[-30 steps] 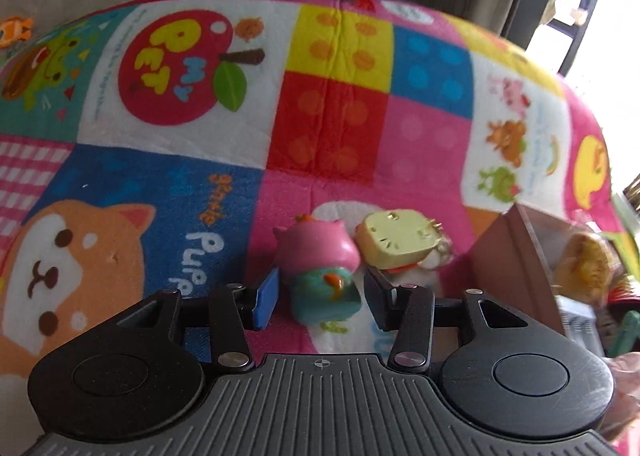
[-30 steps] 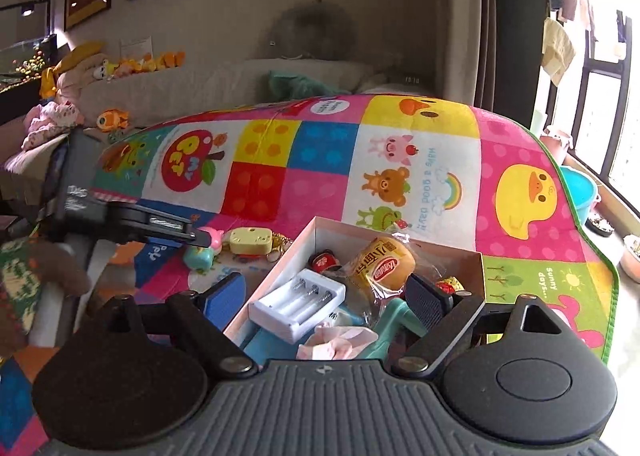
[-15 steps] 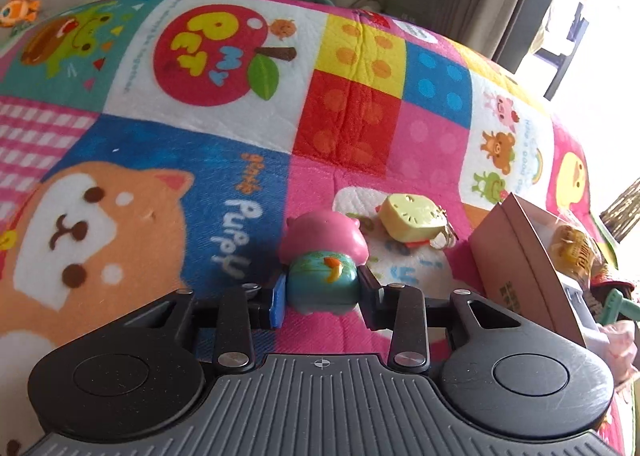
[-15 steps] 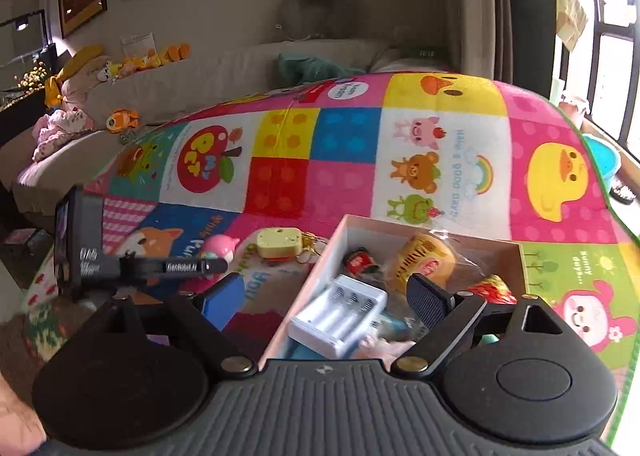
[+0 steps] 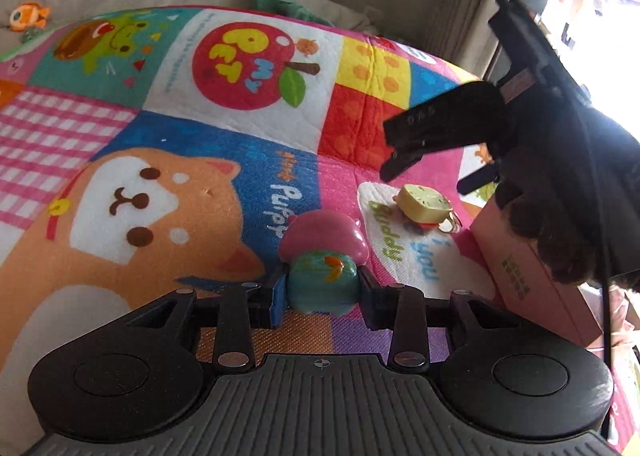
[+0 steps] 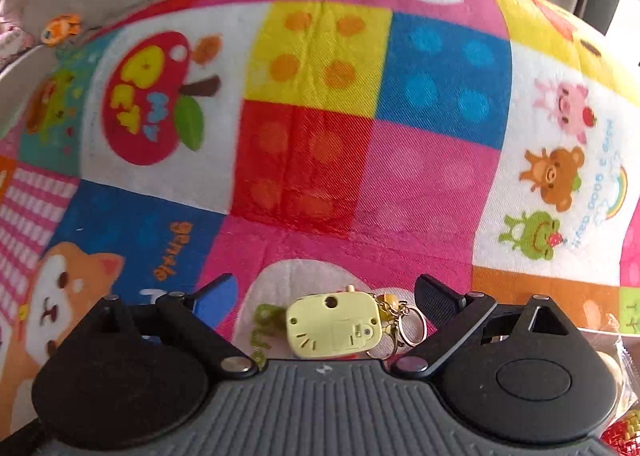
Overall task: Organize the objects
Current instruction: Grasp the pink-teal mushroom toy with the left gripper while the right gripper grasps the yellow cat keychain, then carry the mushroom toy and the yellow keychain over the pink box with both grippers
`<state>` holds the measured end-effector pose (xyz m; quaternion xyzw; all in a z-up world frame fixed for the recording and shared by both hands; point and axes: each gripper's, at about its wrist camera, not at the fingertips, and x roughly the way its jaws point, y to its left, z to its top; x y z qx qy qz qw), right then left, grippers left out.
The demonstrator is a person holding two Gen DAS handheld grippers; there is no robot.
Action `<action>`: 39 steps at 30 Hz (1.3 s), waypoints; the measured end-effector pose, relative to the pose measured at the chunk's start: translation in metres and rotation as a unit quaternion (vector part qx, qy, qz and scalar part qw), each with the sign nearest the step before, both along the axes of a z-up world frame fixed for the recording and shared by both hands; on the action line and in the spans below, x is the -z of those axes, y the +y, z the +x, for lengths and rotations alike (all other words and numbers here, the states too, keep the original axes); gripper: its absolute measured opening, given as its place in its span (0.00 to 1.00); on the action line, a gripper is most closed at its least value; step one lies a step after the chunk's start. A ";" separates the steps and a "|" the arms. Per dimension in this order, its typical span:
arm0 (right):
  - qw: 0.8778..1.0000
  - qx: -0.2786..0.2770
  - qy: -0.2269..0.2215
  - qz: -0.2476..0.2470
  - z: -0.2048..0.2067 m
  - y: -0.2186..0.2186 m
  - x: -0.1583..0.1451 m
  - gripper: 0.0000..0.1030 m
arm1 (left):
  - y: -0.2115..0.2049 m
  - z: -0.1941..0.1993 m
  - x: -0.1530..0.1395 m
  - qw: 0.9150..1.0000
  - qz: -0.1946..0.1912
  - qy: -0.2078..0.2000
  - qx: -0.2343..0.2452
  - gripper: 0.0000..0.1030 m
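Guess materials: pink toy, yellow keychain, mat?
Pink toy: probably glossy plastic or rubber, shiny highlights. Yellow keychain: matte hard plastic, moulded seams and screw holes; metal ring. Mat: soft printed fleece-like fabric, fuzzy nap and creases.

- The play mat (image 5: 168,160) carries every clear word; its red apple (image 5: 248,64) reads "PET" in yellow, "MY" in pale blue.
- Below the apple, blue patch: "Puppy" in white (orange script above it, seemingly "gentle").
- Right of that, white oval (image 5: 404,248): "Buddy", "you".
- Cardboard box (image 5: 532,276): print too blurred.
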<state>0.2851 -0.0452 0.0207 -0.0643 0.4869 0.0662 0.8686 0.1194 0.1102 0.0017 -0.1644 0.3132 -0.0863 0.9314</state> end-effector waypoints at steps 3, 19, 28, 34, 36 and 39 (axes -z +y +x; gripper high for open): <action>0.999 0.014 0.014 -0.027 0.002 0.000 0.017 0.76 | 0.005 0.001 0.001 1.000 -0.018 0.000 -0.004 0.38; 0.984 -0.166 0.019 0.053 -0.207 -0.069 -0.044 0.14 | 0.003 -0.004 -0.001 1.000 0.003 -0.005 -0.017 0.38; 0.964 -0.237 -0.118 -0.016 -0.208 -0.044 -0.042 0.68 | 0.049 -0.077 -0.035 0.997 -0.036 -0.037 -0.057 0.38; 0.979 -0.200 -0.030 -0.030 -0.104 -0.012 -0.009 0.68 | 0.074 -0.112 -0.035 0.997 -0.057 -0.014 -0.042 0.38; 0.982 -0.187 0.001 -0.017 -0.086 -0.010 0.004 0.65 | 0.078 -0.116 -0.031 0.997 -0.062 -0.008 -0.041 0.38; 0.981 -0.193 0.026 -0.013 -0.092 -0.007 0.014 0.46 | 0.079 -0.121 -0.029 0.998 -0.058 -0.007 -0.036 0.38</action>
